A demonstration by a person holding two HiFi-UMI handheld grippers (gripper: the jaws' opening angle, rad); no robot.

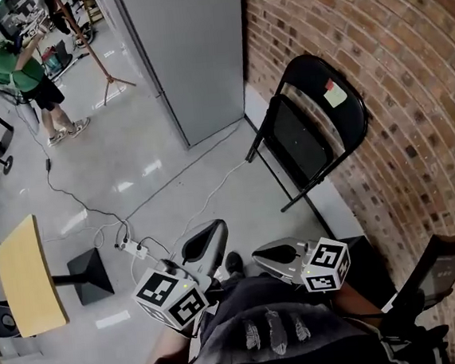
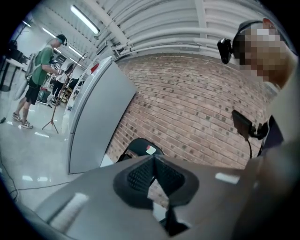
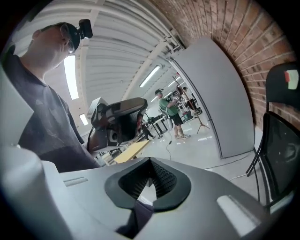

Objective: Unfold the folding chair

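Nearest, low by the body: left gripper [image 1: 213,228] and right gripper [image 1: 259,256], both clamped fully shut, pads meeting, nothing caught in either. Same reading along the left gripper [image 2: 153,158] and right gripper [image 3: 150,163] themselves: bare ribbed pads, only floor and wall beyond. Well apart from the target.

Just beyond, on the floor: power strip [image 1: 134,248], with a white cable [image 1: 211,190] trailing off toward the chair's feet. Off to the left, small table [image 1: 24,277], wooden top on a black base.

Further on: folding chair [image 1: 310,121], black, folded flat, leaning upright against the brick wall [image 1: 392,57], seat tucked up against the back, small sticker on the backrest. Beside it, a grey panel [image 1: 191,53]. Far off, person in a green shirt [image 1: 12,66] next to a tripod [image 1: 99,57].

Step in hand, by judgement: approach only, no contact yet. To do it well:
- Open both jaws before arriving.
- Take the top of the backrest with one and the front edge of the seat with the other.
- Tip the frame clear of the wall first, then press the seat down until the legs spread.
- Keep the pads off the hinge, where the frame could pinch.
- Mind the cable near the feet.
- Expect some sliding on the smooth floor.
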